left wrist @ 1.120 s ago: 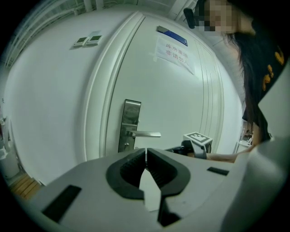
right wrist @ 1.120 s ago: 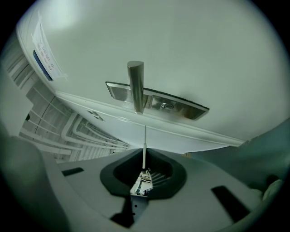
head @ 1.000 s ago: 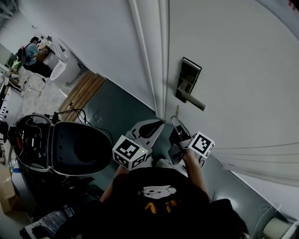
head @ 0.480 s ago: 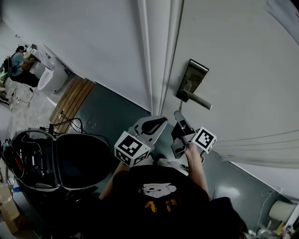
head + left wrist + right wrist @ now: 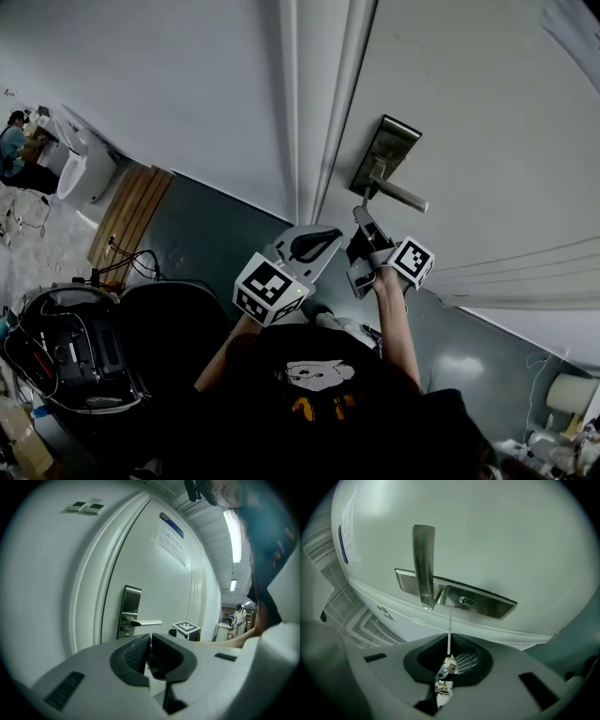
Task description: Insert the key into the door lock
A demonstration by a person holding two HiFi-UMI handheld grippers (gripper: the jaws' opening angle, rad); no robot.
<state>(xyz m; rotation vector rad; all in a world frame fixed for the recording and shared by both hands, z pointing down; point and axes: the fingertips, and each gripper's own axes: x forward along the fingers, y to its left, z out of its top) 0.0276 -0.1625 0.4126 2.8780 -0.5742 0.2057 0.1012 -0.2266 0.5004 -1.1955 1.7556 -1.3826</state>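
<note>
right tool [image 5: 449, 657] | key [image 5: 449, 632] is sitting between its jaws, sticking out ahead | door lock [image 5: 462, 601] is lying just ahead, slightly right of key tip | handle [image 5: 423, 564] is standing ahead-left | left tool [image 5: 314, 246] is sitting beside it on the left

an open black case [image 5: 70, 352] holding cables sat at lower left. wooden planks [image 5: 127, 214] lay on the floor, with a seated person [image 5: 13, 150] beyond them.
</note>
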